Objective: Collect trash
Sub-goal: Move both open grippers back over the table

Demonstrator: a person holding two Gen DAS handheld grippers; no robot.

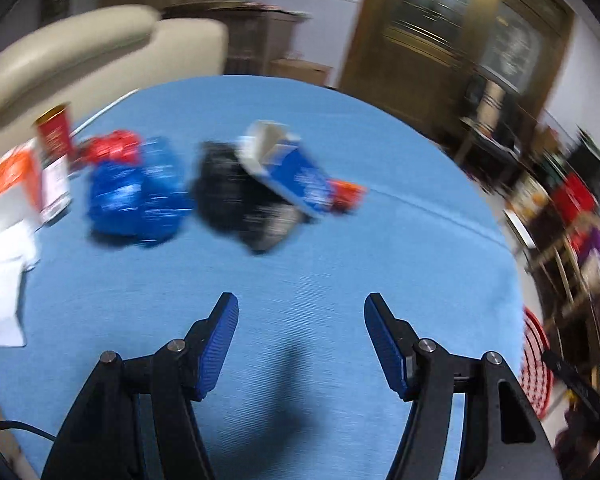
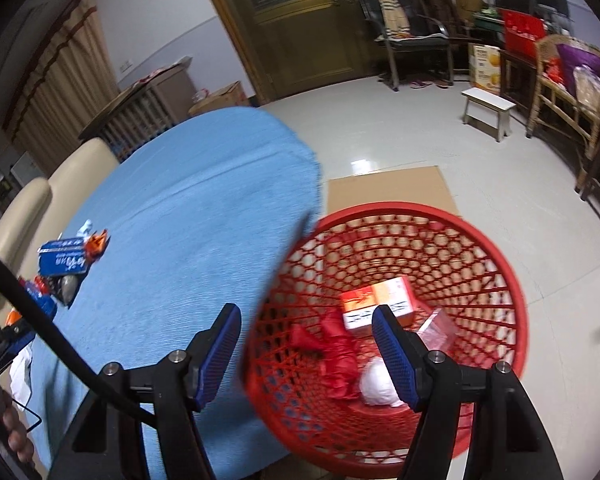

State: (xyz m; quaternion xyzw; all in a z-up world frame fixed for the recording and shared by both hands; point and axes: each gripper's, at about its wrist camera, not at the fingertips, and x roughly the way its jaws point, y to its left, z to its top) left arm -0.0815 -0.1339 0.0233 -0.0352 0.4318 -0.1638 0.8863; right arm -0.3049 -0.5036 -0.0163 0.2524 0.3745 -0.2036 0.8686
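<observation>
Left claw point(image 1: 301, 344) hovered spread over tabletop point(image 1: 340, 280), facing trash point(image 1: 236, 184); right claw point(image 2: 306, 354) hung spread, empty, above basket point(image 2: 500, 264).

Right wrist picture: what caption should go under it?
Open right tongs above the red basket holding collected trash, beside the blue table.

We see trash strewn on the far left of the blue tabletop: a crumpled blue bag point(image 1: 134, 200), a dark wrapper point(image 1: 236, 200) under a torn blue and white carton point(image 1: 288, 168), a small orange scrap point(image 1: 348, 194), a red cup point(image 1: 54, 136) and white paper point(image 1: 0, 280). Right of the table, our red basket point(image 2: 500, 264) on the floor holds an orange and white box point(image 2: 376, 300), red crumpled wrapping point(image 2: 336, 356) and a white wad point(image 2: 378, 384).
</observation>
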